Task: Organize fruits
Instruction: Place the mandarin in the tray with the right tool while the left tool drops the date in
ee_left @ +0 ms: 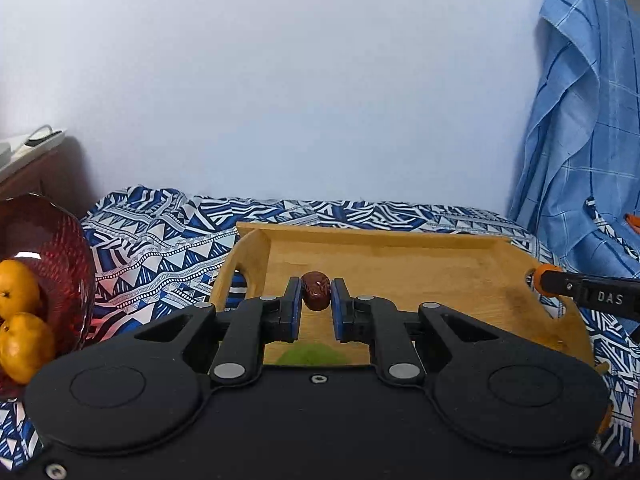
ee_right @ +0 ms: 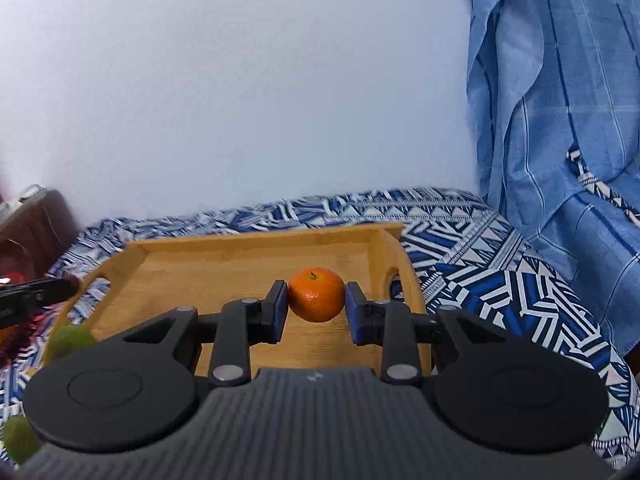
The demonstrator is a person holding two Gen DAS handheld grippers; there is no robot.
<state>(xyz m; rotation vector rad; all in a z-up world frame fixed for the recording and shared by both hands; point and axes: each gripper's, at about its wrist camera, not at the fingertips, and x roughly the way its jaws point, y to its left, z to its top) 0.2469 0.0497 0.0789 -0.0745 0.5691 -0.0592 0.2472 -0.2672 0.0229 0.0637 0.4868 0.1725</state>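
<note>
My left gripper (ee_left: pixel 316 294) is shut on a dark red date (ee_left: pixel 315 290) and holds it over the left part of the wooden tray (ee_left: pixel 400 264). My right gripper (ee_right: pixel 316 300) is shut on an orange tangerine (ee_right: pixel 316 294) over the right part of the same tray (ee_right: pixel 224 268). In the left wrist view the right gripper's side (ee_left: pixel 592 292) reaches in from the right with the tangerine's edge (ee_left: pixel 538 278) showing. A green fruit (ee_left: pixel 312 354) lies on the tray just below my left fingers.
A red glass bowl (ee_left: pixel 60 248) with two tangerines (ee_left: pixel 18 322) stands left of the tray. Green fruits (ee_right: pixel 72 340) lie at the tray's left edge. A patterned blue cloth (ee_right: pixel 480 264) covers the table. A blue curtain (ee_right: pixel 560 120) hangs at the right, a white wall behind.
</note>
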